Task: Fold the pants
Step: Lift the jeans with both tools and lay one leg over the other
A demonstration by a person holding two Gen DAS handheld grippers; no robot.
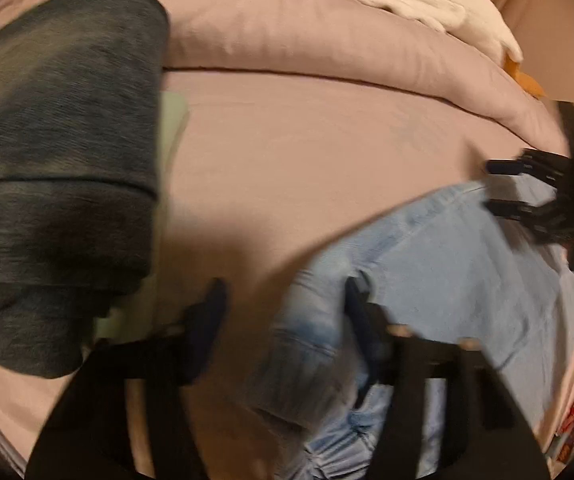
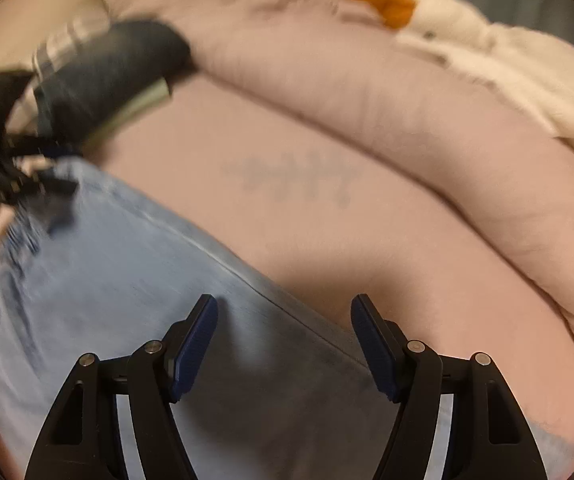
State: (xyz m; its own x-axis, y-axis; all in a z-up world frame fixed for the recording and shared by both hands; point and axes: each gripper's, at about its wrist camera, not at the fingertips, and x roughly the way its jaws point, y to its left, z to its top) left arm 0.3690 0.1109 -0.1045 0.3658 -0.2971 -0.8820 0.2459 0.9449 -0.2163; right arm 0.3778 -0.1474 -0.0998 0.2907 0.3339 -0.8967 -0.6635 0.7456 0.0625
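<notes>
Light blue denim pants [image 2: 99, 280] spread flat on pink-sheeted bed [image 2: 327, 208]. Left tongs [image 1: 283, 312] spread, straddling pants' crumpled edge, nothing pinched. Right tongs [image 2: 283, 340] spread above pants' far seam, empty.

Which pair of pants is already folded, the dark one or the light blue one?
The dark grey pants, stacked in neat layers. The light blue jeans lie spread out and rumpled.
</notes>
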